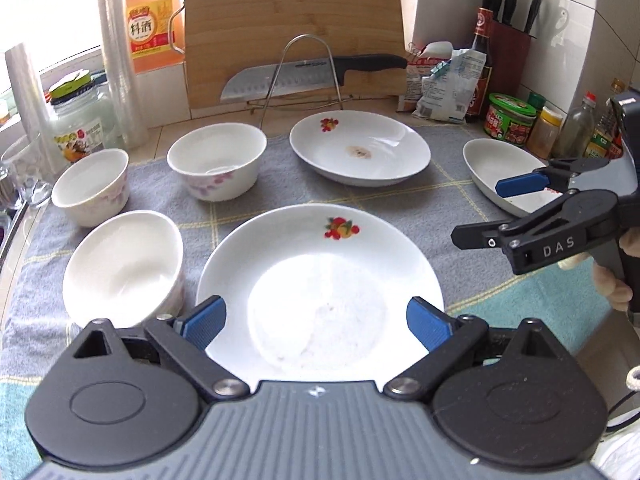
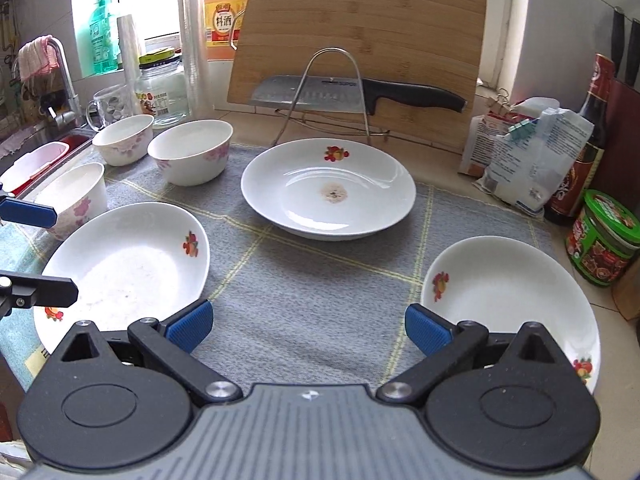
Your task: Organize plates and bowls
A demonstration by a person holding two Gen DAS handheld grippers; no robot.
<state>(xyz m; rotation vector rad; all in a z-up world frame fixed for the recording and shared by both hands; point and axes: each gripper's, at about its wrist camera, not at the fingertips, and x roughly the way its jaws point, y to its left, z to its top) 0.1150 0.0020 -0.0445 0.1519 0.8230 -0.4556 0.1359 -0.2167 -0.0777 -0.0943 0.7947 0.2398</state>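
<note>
Three white plates with a fruit print lie on a grey cloth (image 2: 320,280): a near-left plate (image 1: 320,280) (image 2: 128,264), a far plate (image 1: 360,152) (image 2: 328,188) with a brown stain, and a right plate (image 1: 492,168) (image 2: 512,292). Three flowered bowls (image 1: 216,160) (image 1: 92,184) (image 1: 124,264) stand upright at the left. My left gripper (image 1: 316,320) (image 2: 66,252) hangs open over the near-left plate, holding nothing. My right gripper (image 2: 308,320) (image 1: 476,212) is open and empty above the cloth between the near-left and right plates.
A wire rack (image 1: 304,76) holding a knife (image 2: 360,92) stands before a bamboo cutting board (image 1: 292,20) at the back. Jars, bottles and bags (image 1: 512,116) crowd the right side. A glass jar (image 2: 164,92), a mug and a sink (image 2: 40,156) are at the left.
</note>
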